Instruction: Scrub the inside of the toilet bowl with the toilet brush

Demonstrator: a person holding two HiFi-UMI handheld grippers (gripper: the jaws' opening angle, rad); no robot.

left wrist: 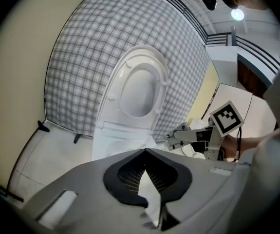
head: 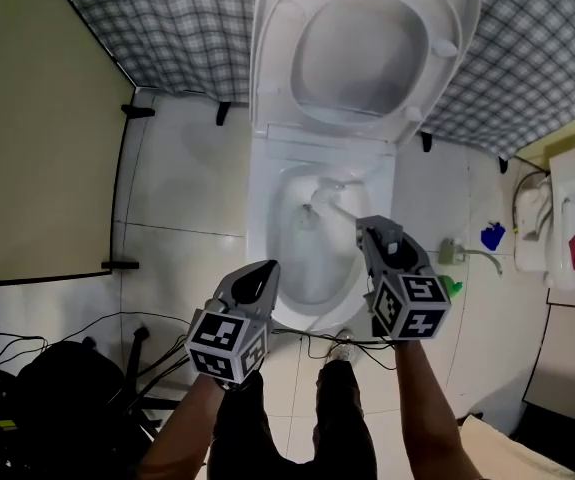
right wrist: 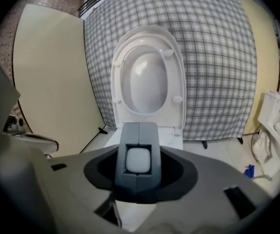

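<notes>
The white toilet stands in the middle of the head view, its lid and seat raised against the wall. My right gripper hovers over the bowl's right rim, shut on the white toilet brush, whose shaft slants down into the bowl. In the right gripper view the brush handle's rounded end sits clamped between the dark jaws of the right gripper. Over the bowl's near left rim my left gripper is shut, holding nothing. Its jaw tips meet in the left gripper view, where the right gripper also shows.
A plaid cloth covers the wall behind the toilet and a beige panel stands at the left. Cables and a black bag lie on the floor at the lower left. White fittings and a blue object sit at the right.
</notes>
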